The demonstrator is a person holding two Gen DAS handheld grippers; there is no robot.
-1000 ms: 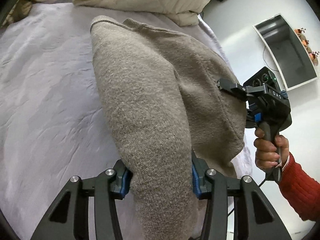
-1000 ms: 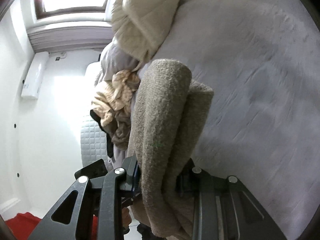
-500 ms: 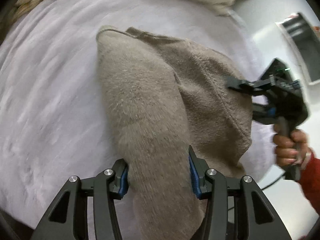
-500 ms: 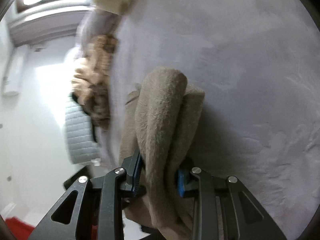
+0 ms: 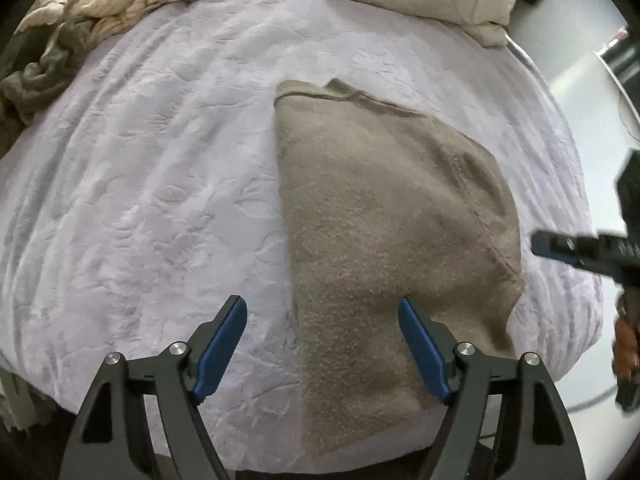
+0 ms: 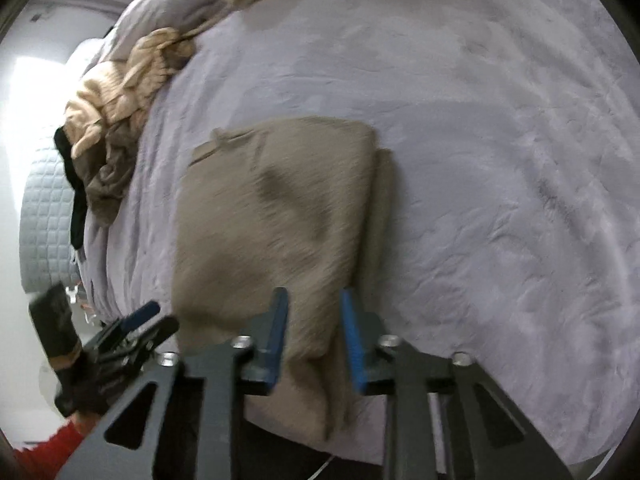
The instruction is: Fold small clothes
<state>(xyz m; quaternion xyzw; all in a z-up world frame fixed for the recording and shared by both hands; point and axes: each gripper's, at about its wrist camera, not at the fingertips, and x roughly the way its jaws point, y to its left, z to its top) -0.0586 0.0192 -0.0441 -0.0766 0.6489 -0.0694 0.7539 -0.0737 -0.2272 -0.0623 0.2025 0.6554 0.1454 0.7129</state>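
The folded taupe knit [image 5: 384, 216] lies flat near the bed [image 5: 160, 184] edge, one end hanging over it. The left gripper [image 5: 322, 340] is spread wide, empty. The right gripper [image 6: 314, 340] stands parted around the draped end (contact unclear); pulling away could snag and undo the fold.

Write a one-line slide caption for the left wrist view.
Open left gripper above a folded taupe knit garment lying on the lavender bedspread.
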